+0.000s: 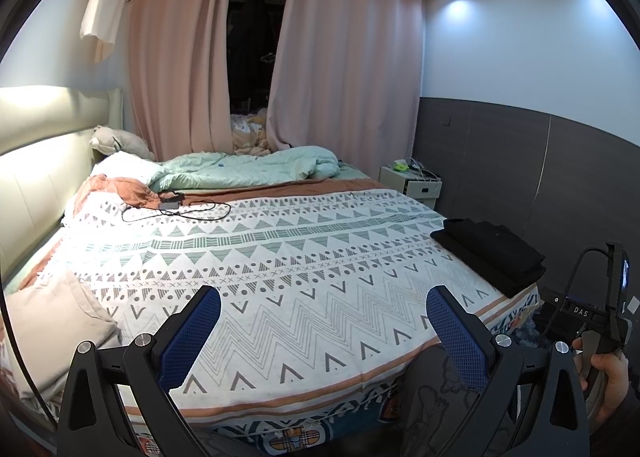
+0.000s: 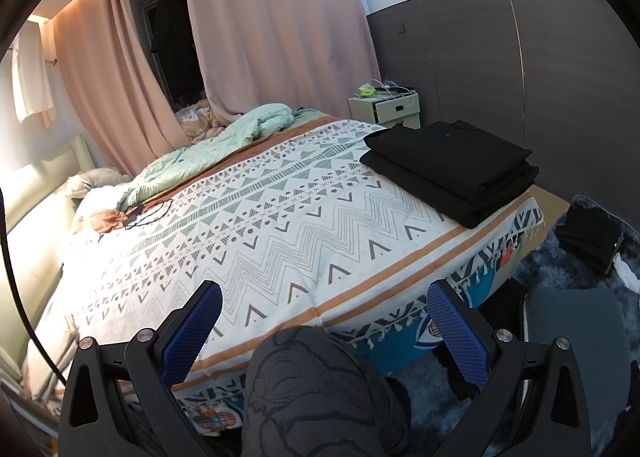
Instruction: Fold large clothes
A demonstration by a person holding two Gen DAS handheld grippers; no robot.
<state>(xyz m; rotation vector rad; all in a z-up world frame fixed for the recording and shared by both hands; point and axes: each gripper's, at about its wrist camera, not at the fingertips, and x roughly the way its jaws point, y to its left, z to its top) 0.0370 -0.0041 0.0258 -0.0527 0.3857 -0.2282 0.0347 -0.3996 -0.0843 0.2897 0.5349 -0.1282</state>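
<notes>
A folded black garment (image 1: 490, 251) lies in a neat stack on the right part of the patterned bedspread (image 1: 280, 257), near the bed's foot corner. It also shows in the right wrist view (image 2: 452, 167), ahead and to the right. My left gripper (image 1: 322, 321) is open and empty, held above the bed's near edge. My right gripper (image 2: 324, 321) is open and empty, over the bed edge and the person's knee (image 2: 320, 389). The right hand holding its gripper shows at the right edge of the left wrist view (image 1: 600, 337).
A mint duvet (image 1: 248, 169) and pillows lie at the far side. A black cable and charger (image 1: 172, 203) lie on the spread. A beige pillow (image 1: 52, 325) sits at the near left. A nightstand (image 2: 386, 109) stands by the wall. More dark clothing (image 2: 592, 239) lies on a furry rug.
</notes>
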